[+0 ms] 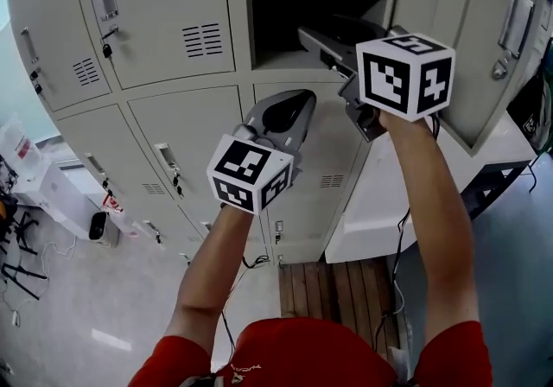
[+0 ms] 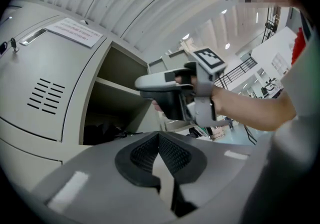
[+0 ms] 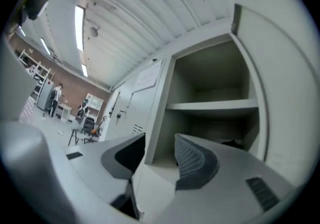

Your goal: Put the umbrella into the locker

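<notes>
The open locker [image 1: 285,55] is at the top centre, with its door [image 1: 467,40] swung out to the right and a shelf [image 3: 215,105] inside. Under the shelf lies a dark bundle, seemingly the umbrella [image 2: 102,133], which also shows as a dark scrap [image 3: 234,143] in the right gripper view. My right gripper [image 1: 304,34] is held level at the locker mouth. It is open [image 3: 160,138], with nothing between its fingers. My left gripper [image 1: 301,100] hangs lower, in front of the closed lockers. It is shut [image 2: 159,135] and holds nothing.
Closed grey lockers [image 1: 173,22] with handles and keys fill the left and the rows below. A wooden pallet [image 1: 337,286] lies on the floor beneath my arms, beside a white block [image 1: 389,195]. Cables and a small white device [image 1: 98,225] are at the left.
</notes>
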A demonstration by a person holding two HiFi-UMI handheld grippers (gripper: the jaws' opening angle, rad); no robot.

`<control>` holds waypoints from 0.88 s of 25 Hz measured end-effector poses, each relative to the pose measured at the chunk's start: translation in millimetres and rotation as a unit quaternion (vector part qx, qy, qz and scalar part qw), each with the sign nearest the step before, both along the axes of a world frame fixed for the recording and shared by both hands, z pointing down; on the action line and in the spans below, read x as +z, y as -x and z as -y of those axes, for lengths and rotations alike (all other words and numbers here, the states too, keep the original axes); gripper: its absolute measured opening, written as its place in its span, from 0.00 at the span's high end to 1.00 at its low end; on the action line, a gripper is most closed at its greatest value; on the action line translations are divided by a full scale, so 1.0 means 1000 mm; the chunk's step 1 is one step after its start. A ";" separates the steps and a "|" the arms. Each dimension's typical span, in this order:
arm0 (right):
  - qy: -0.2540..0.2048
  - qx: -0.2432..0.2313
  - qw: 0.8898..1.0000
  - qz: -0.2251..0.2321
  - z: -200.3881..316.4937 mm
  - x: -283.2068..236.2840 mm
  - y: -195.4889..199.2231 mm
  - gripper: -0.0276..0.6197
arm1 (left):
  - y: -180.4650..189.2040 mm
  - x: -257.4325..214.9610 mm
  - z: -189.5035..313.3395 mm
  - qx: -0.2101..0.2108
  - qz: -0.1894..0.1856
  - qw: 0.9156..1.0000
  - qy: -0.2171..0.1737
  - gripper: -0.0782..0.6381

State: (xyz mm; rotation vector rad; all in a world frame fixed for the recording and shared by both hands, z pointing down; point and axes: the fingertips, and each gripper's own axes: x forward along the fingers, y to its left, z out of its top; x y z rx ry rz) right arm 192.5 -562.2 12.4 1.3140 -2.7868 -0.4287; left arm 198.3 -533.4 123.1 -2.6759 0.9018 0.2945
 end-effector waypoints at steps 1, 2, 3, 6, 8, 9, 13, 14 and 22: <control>-0.011 -0.004 1.000 0.018 -0.015 0.005 -0.003 0.68 | 0.000 -0.001 -0.004 0.001 0.000 1.000 -0.001 0.88; -0.021 -0.005 0.999 0.029 -0.028 0.012 -0.006 0.69 | 0.000 -0.001 -0.008 0.002 0.000 1.000 -0.003 0.88; -0.029 -0.002 0.999 0.036 -0.039 0.019 -0.008 0.70 | 0.000 -0.002 -0.012 0.004 0.000 1.000 -0.005 0.88; -0.042 0.005 0.998 0.040 -0.064 0.038 -0.013 0.73 | 0.001 -0.006 -0.025 0.007 -0.003 1.000 -0.009 0.88; -0.049 0.012 0.998 0.036 -0.076 0.049 -0.015 0.75 | 0.002 -0.007 -0.034 0.009 -0.006 1.000 -0.012 0.88; -0.053 0.016 0.998 0.036 -0.081 0.053 -0.016 0.76 | 0.003 -0.008 -0.040 0.010 -0.008 1.000 -0.014 0.88; -0.061 0.031 0.996 0.053 -0.101 0.071 -0.027 0.86 | 0.010 -0.006 -0.062 0.013 -0.019 1.000 -0.015 0.88; -0.062 0.033 0.996 0.058 -0.107 0.076 -0.029 0.89 | 0.012 -0.004 -0.066 0.014 -0.021 1.000 -0.014 0.88; -0.042 0.027 0.996 0.077 -0.148 0.127 -0.037 0.95 | 0.016 0.017 -0.100 0.021 -0.024 0.999 0.004 0.88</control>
